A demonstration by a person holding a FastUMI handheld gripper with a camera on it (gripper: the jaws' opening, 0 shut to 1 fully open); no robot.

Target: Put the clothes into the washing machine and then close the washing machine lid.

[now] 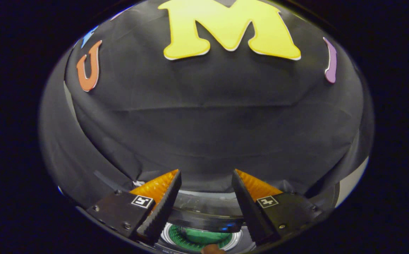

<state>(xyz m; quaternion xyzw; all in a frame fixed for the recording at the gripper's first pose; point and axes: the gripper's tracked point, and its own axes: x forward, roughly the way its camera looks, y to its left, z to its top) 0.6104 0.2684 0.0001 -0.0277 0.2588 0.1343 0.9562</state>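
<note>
Gripper (pixel 206 176) held with its two fingers spread well apart and nothing between them; I see the tips against the booth wall (pixel 211 116), the black cloth backdrop behind everything. Washing machine (pixel 204 218) lies below and between the fingers: I read a curved dark rim band with a grey glossy surface, and inside it a round drum opening (pixel 199 238) ringed in white, glowing green within. Its opening faces upward toward the camera, so no long axis can be judged. I see only a slice of the machine, since both fingers cover its flanks and its near part is cut off. A small brownish shape (pixel 212 249) at the opening's near edge is too cropped for me to identify.
</note>
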